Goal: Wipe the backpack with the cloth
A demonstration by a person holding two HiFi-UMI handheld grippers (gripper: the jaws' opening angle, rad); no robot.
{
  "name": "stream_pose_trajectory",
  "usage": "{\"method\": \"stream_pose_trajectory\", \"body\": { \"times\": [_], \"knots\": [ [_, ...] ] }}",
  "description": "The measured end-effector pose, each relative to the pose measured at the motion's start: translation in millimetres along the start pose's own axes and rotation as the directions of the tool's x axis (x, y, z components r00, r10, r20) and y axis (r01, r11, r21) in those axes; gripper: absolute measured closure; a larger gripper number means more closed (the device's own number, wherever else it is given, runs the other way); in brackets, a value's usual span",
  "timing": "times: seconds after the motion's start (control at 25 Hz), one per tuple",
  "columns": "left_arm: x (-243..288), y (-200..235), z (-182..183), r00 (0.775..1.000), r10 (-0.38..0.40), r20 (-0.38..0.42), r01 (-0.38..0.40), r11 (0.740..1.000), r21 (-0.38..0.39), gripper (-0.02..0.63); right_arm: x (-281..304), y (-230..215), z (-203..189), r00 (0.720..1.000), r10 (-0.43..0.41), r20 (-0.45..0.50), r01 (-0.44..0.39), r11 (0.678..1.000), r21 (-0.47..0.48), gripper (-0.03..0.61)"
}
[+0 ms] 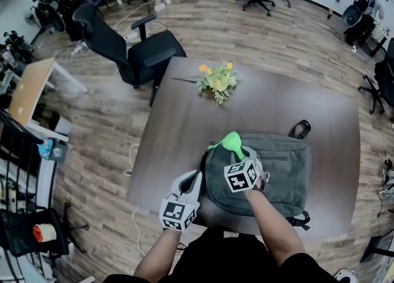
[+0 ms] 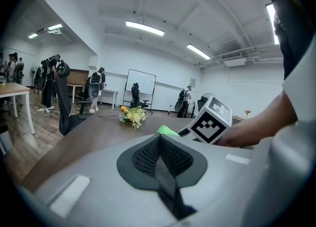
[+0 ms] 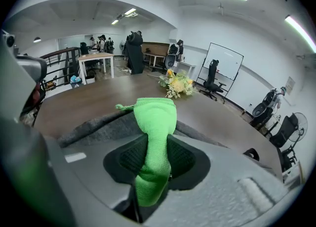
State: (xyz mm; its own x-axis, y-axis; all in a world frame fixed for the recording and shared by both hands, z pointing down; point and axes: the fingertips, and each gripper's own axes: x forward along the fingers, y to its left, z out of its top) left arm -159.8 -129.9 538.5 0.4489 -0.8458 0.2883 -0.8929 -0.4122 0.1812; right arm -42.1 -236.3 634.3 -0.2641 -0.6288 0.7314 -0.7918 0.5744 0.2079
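Head view shows us a grey backpack (image 1: 283, 165) that lies flat on the brown table (image 1: 178, 122), near the front edge and a little to the right. Its black straps stick out at the far side and at the near right corner. The right gripper (image 1: 239, 154) is over the left part of the backpack, and a bright green cloth (image 1: 233, 143) comes out from its tip. In the right gripper view we see the jaws pressed together on this cloth. The cloth runs up between the two dark pads and its free end hangs over the grey fabric of the backpack.

The left gripper (image 1: 192, 181) is just beside the left edge of the backpack, over the table. In the left gripper view its jaws are closed together and nothing is between them. We cannot tell if this gripper touches the backpack.

A small bunch of yellow and orange flowers (image 1: 217, 82) lies on the far part of the table, well apart from the backpack. A black office chair (image 1: 132, 48) stands at the far left corner of the table.
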Motion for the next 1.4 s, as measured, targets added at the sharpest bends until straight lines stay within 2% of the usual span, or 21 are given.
{"method": "stream_pose_trajectory", "body": {
  "times": [0.48, 0.68, 0.92, 1.12, 1.4],
  "knots": [
    [9.8, -19.0, -2.1, 0.999, -0.041, -0.009, 0.041, 0.999, 0.012, 0.595, -16.0, -79.5, -39.2, 0.983, -0.149, -0.104, 0.156, 0.986, 0.062, 0.463],
    [13.8, -27.1, -3.7, 0.999, -0.052, -0.013, 0.052, 0.999, 0.006, 0.595, -32.9, -124.0, -58.7, 0.962, -0.228, -0.149, 0.241, 0.968, 0.072, 0.462],
    [18.9, -40.2, -3.5, 0.997, -0.077, -0.014, 0.078, 0.997, 0.014, 0.595, -56.6, -173.4, -89.8, 0.923, -0.319, -0.213, 0.341, 0.937, 0.074, 0.462],
    [23.8, -54.4, -0.6, 0.994, -0.104, -0.013, 0.104, 0.994, 0.023, 0.595, -78.5, -207.2, -111.4, 0.904, -0.352, -0.242, 0.388, 0.914, 0.120, 0.460],
    [26.8, -64.1, 1.6, 0.992, -0.124, -0.010, 0.125, 0.991, 0.039, 0.595, -96.6, -224.1, -112.2, 0.896, -0.377, -0.233, 0.413, 0.901, 0.131, 0.460]
  ]
}}
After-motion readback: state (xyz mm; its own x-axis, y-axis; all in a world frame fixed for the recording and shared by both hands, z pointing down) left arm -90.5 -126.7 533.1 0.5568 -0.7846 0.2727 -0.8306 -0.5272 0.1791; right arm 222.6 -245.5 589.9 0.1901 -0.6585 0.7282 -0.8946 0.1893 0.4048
